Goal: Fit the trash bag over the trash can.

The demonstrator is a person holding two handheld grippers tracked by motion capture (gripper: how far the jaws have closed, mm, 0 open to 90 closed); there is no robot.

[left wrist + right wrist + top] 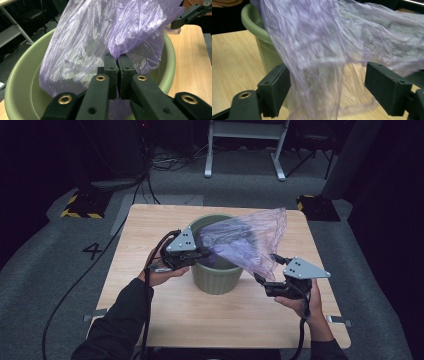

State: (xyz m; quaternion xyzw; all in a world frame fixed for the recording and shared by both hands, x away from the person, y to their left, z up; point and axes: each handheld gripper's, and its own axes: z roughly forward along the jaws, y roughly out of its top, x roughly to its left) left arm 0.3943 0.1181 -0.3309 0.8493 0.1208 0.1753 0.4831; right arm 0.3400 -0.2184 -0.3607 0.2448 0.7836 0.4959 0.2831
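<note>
A thin purple plastic bag (245, 242) lies spread over a pale green bin (215, 281) in the middle of the wooden table (150, 227). My left gripper (202, 252) sits at the bin's left rim. In the left gripper view its jaws (118, 67) are shut on a fold of the bag (100, 32), just above the bin's rim (20, 72). My right gripper (268, 268) is at the bin's right side and stands open. In the right gripper view the bag's loose edge (317, 37) hangs between its wide-set jaws (328, 87), in front of the bin (267, 50).
The table's right edge runs close beside my right hand. Bare tabletop lies in front of the bin and to its left. Cables trail off the table's near-left side. Beyond the table are grey floor, a white stand (245, 145) and yellow-black marked bases (80, 205).
</note>
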